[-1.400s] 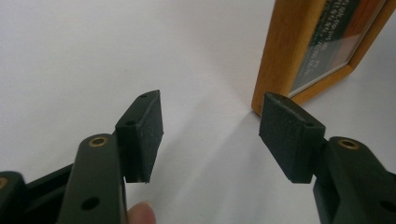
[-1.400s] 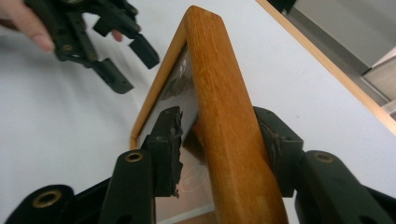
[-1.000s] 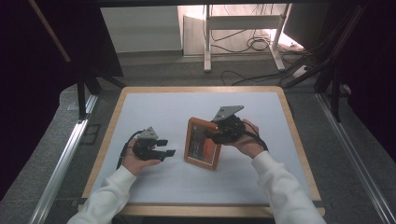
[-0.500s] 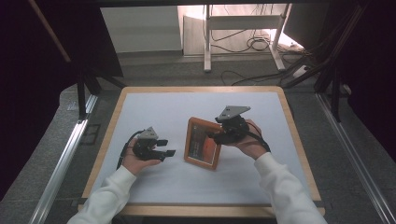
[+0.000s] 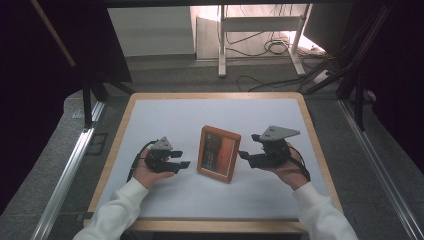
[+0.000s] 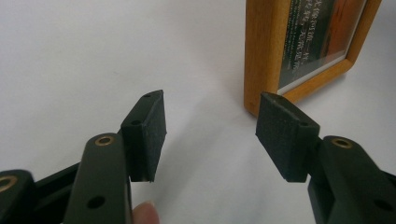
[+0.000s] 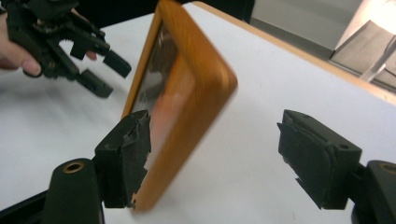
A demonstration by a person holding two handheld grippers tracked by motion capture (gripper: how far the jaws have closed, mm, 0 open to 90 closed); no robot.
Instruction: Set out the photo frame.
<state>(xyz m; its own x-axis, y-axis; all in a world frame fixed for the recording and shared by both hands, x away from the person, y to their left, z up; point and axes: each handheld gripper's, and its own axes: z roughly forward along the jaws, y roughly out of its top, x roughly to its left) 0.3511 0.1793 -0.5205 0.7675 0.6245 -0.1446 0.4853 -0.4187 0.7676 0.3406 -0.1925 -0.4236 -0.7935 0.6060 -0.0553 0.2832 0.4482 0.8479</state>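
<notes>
Picture frame [image 5: 219, 153] stands near the middle of the white table [image 5: 165, 117], wood border, reddish print behind glass, front tilted toward the person; I can't make out what props it at the back. Right gripper [image 5: 243, 155] sits just off the frame's right edge, jaws spread wide and holding nothing. In the right gripper view the frame edge [image 7: 187, 93] lies between the jaws, with the left pad [image 7: 126, 154] at or very close to the front face and the right pad [image 7: 317, 156] well clear; the frame looks blurred there, so I can't say whether the pad actually touches. Left gripper [image 5: 183, 160] hovers near the frame's left side, apart from it, jaws also open and empty; in the left gripper view the frame's lower corner [image 6: 261, 88] is ahead and to the right of the gap, not between the pads. Step in hand, as I read it: the frame has just been stood up or is about to be taken, with the right claw straddling the edge but not clamped. Next move, whichever way it goes: if gripping, close the right jaws squarely on the wood border, not the glass, and keep the frame from tipping as the pad pushes on it; left claw could steady the opposite edge. If releasing, back the right claw straight out along the edge so the near pad doesn't drag the frame over. Main risk is a knock-over, since the frame stands on a narrow base.
</notes>
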